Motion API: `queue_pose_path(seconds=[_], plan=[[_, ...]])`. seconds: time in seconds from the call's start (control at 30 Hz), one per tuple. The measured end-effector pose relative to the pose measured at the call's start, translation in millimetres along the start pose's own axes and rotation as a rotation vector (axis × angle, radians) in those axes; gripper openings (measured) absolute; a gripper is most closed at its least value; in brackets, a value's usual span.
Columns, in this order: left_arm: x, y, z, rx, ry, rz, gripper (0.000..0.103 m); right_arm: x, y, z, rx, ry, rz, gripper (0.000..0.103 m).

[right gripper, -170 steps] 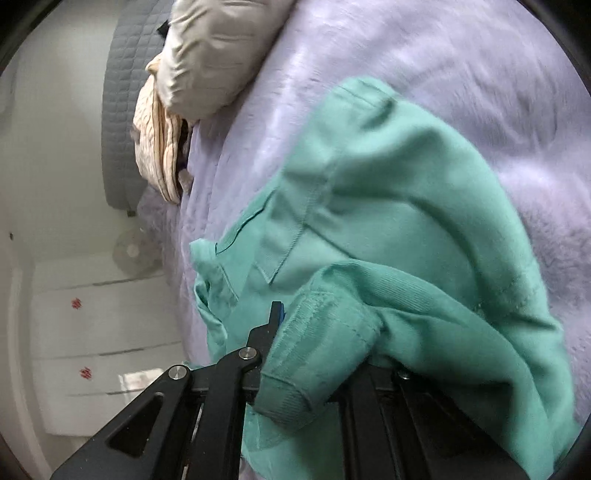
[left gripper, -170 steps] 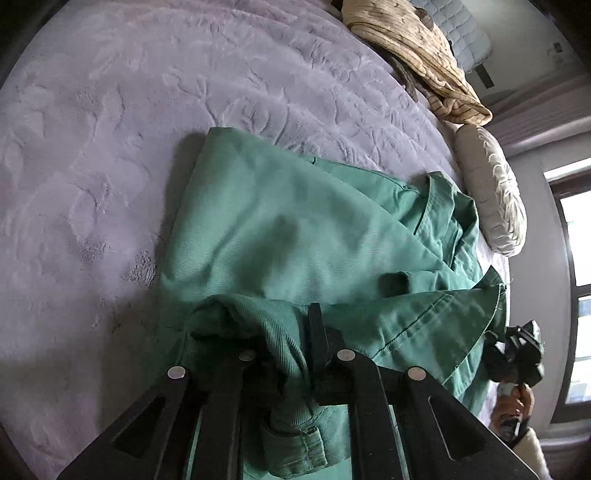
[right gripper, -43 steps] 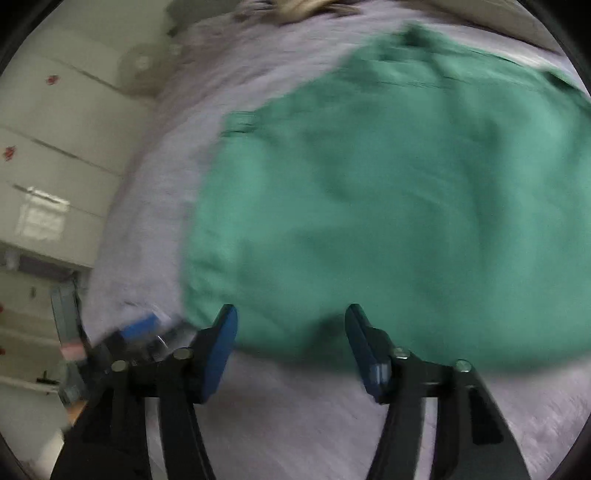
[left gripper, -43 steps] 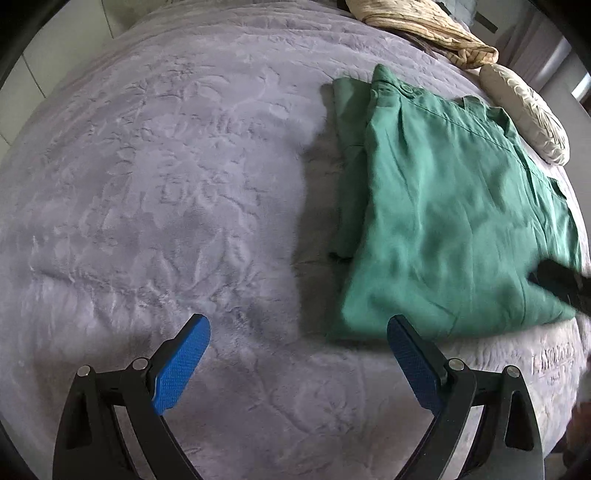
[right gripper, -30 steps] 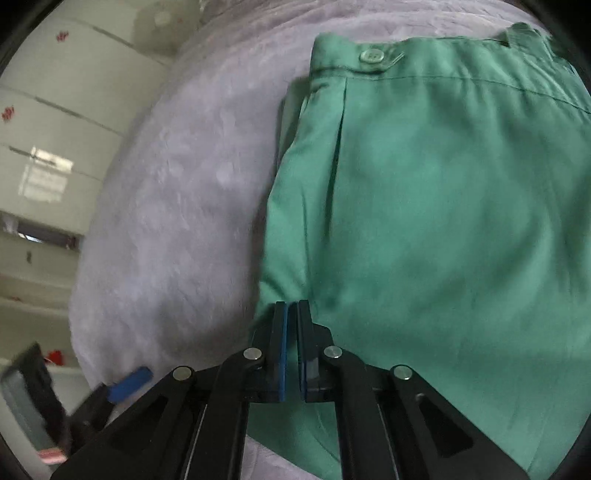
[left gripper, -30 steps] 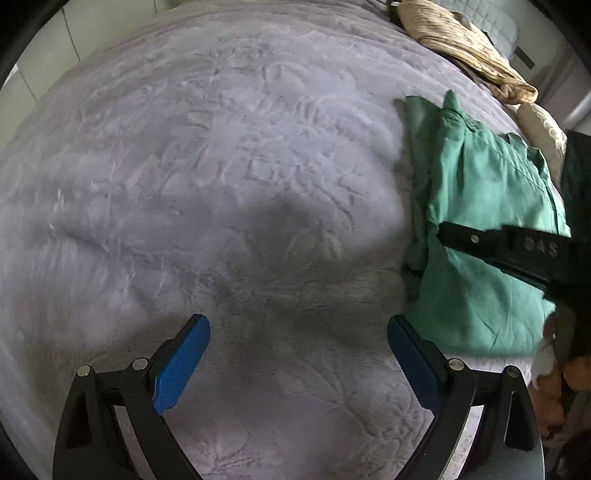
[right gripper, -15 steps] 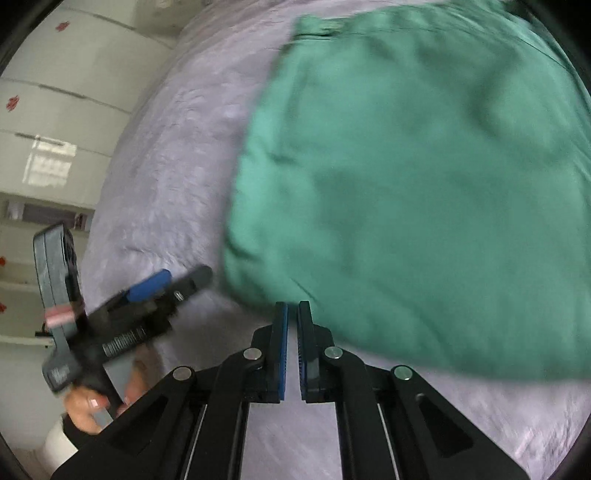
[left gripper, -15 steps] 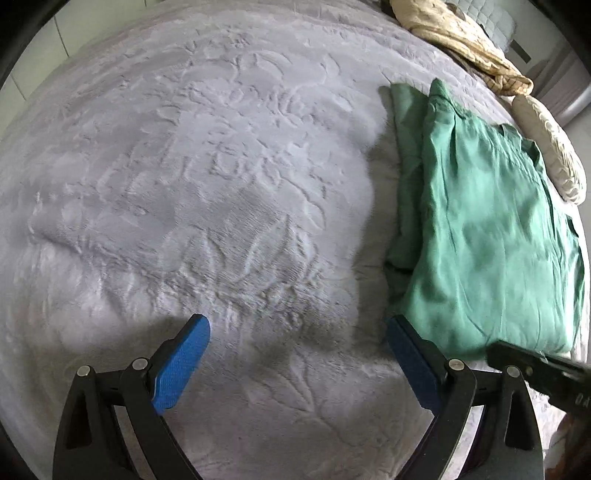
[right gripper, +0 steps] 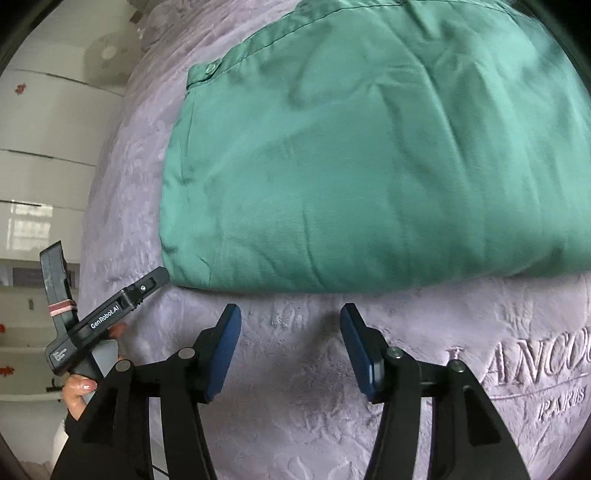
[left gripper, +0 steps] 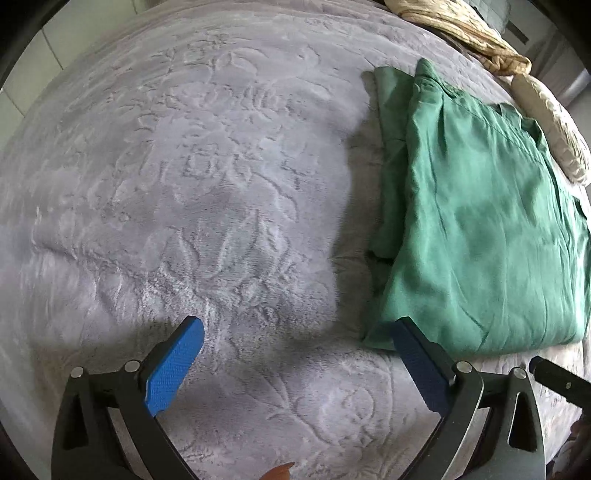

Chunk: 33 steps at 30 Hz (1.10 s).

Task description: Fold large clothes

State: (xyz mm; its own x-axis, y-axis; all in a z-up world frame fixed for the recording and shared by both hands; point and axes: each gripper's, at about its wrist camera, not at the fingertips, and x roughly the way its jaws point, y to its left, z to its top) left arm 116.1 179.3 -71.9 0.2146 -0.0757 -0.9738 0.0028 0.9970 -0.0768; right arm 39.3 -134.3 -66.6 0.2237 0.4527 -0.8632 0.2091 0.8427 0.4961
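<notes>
A pair of green trousers [left gripper: 480, 236] lies folded flat on the grey embossed bedspread [left gripper: 207, 192]; it also shows in the right wrist view [right gripper: 369, 155], with its waistband button at the far left corner. My left gripper [left gripper: 295, 354] is open and empty, above the bedspread just left of the fold's near corner. My right gripper [right gripper: 290, 343] is open and empty, just short of the fold's near edge. The left gripper also shows in the right wrist view [right gripper: 110, 310], held in a hand, near the fold's left corner.
A beige crumpled blanket [left gripper: 461, 29] and a cream pillow [left gripper: 554, 122] lie at the far right of the bed. White cabinets [right gripper: 40, 155] and a fan [right gripper: 107, 51] stand beyond the bed's left side. Embossed lettering [right gripper: 528, 369] marks the bedspread near the right gripper.
Both grippers let go of the trousers, which now lie folded flat. My right gripper was shut half a second ago and has opened. My left gripper stayed open and shifted toward the fold.
</notes>
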Motion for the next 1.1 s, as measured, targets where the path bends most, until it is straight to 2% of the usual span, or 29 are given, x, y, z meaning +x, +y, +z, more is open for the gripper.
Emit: queue_pose_path(seconds=[0.1, 0.17, 0.23, 0.4, 0.47, 0.6, 0.8, 0.97, 1.1], plan=[[4.1, -11.1, 3.3, 0.026, 0.007, 0.015, 0.103, -2.5, -5.3, -0.1, 0.024, -0.010, 0.011, 0.061], [7.3, -18.3, 6.6, 0.029, 0.016, 0.010, 0.103, -3.7, -8.9, -0.6, 0.043, -0.019, 0.029, 0.066], [10.8, -22.3, 8.5, 0.021, 0.028, 0.005, 0.103, -2.8, -8.8, -2.1, 0.052, -0.035, 0.056, 0.080], [17.7, -31.3, 6.2, 0.031, 0.039, 0.033, 0.103, -8.9, -18.5, -5.7, 0.099, -0.087, 0.145, 0.088], [21.2, -33.3, 5.6, 0.027, 0.048, 0.024, 0.103, -10.2, -23.7, -7.6, 0.129, -0.102, 0.195, 0.089], [29.6, -37.2, 2.4, 0.017, 0.072, -0.017, 0.103, -8.2, -24.3, -11.9, 0.140, -0.118, 0.224, 0.090], [28.7, -33.2, 5.9, -0.009, 0.040, -0.084, 0.103, 2.3, -29.9, -15.9, 0.217, -0.097, 0.308, 0.090], [32.2, -32.5, 18.5, -0.018, 0.019, -0.092, 0.103, 11.6, -28.1, -11.2, 0.244, -0.101, 0.390, 0.090], [34.1, -32.1, 35.4, -0.032, 0.026, -0.187, 0.103, 29.1, -26.3, -0.2, 0.313, -0.116, 0.499, 0.090]])
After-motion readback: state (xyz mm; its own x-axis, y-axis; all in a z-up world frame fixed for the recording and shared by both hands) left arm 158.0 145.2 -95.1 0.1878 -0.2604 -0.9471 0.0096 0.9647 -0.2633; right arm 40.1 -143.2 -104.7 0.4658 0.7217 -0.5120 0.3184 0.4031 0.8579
